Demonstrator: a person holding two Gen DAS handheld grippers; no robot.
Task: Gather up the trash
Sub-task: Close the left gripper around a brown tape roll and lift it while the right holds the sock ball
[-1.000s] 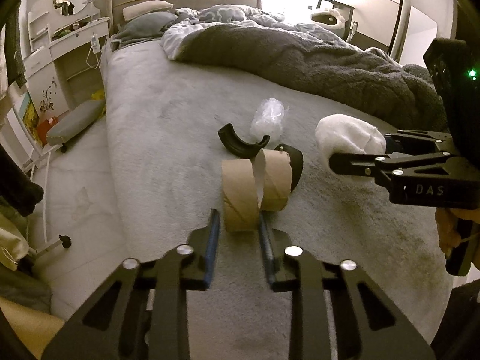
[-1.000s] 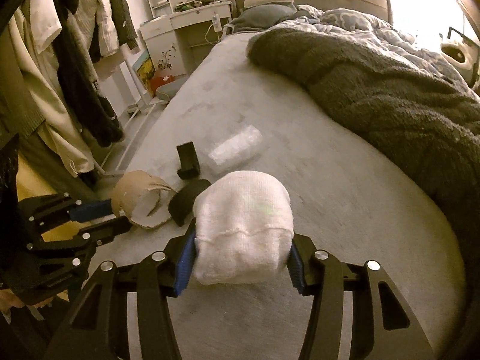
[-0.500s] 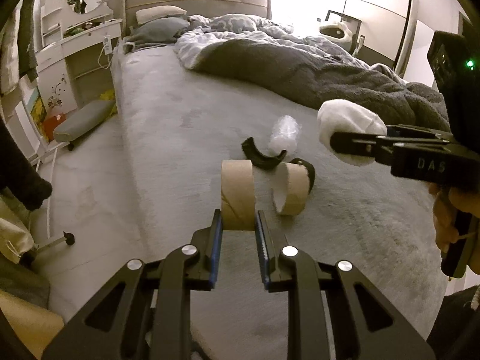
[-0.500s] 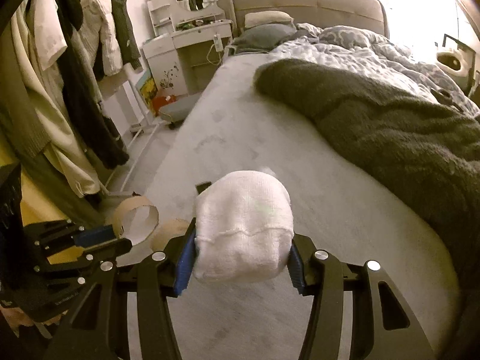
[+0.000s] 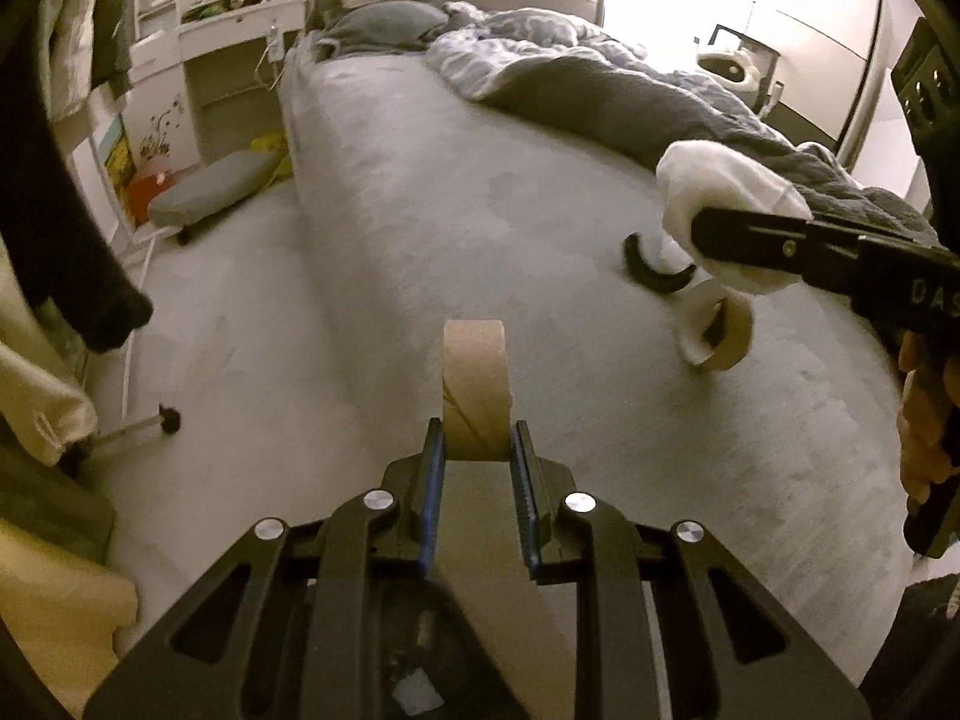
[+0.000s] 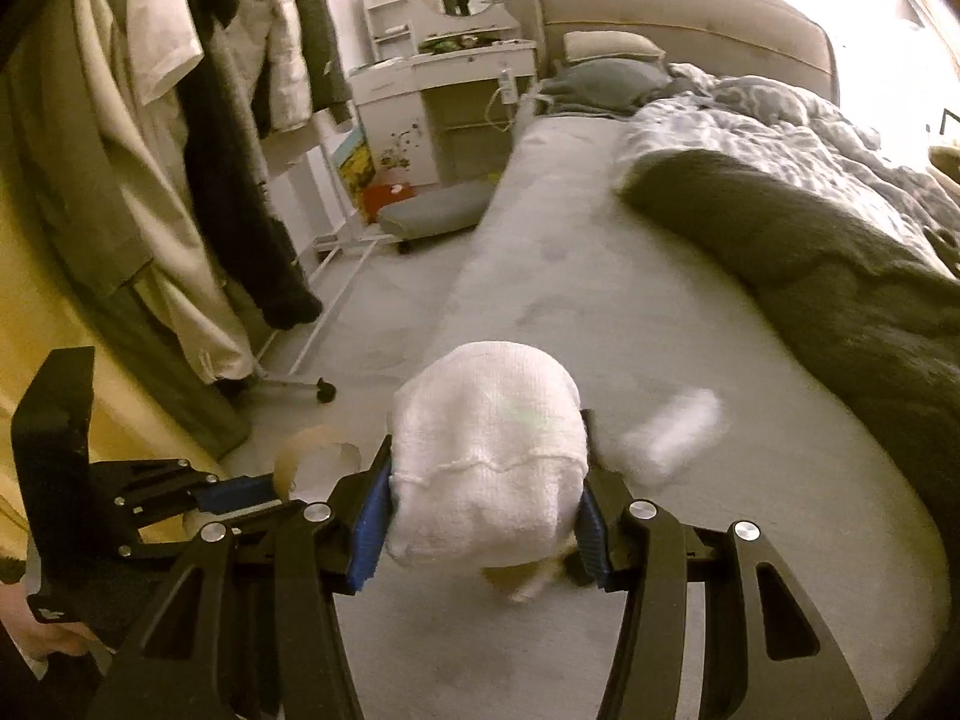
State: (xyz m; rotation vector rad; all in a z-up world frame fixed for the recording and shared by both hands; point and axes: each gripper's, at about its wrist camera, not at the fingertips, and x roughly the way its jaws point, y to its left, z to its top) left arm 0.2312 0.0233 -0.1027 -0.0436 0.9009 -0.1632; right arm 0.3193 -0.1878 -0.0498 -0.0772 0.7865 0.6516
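Observation:
My left gripper [image 5: 476, 450] is shut on a brown cardboard tape ring [image 5: 476, 390] and holds it above the bed's edge. It also shows in the right wrist view [image 6: 312, 459]. My right gripper [image 6: 483, 492] is shut on a white cloth bundle [image 6: 489, 456], lifted above the bed; the bundle shows at the right in the left wrist view [image 5: 720, 216]. A second cardboard ring [image 5: 717, 327], a curved black piece [image 5: 651, 273] and a clear plastic wrapper [image 6: 672, 429] lie on the grey bed sheet [image 5: 480, 192].
A dark grey blanket [image 6: 840, 282] covers the bed's right side. Clothes hang on a rack [image 6: 180, 150] at the left, with its wheeled base [image 6: 324, 390] on the floor. A grey stool [image 6: 438, 216] and a white dresser [image 6: 444, 90] stand beyond.
Both grippers have risen and pulled back from the bed with their loads. The left one closed on the cardboard ring and lifted it away from the second ring.

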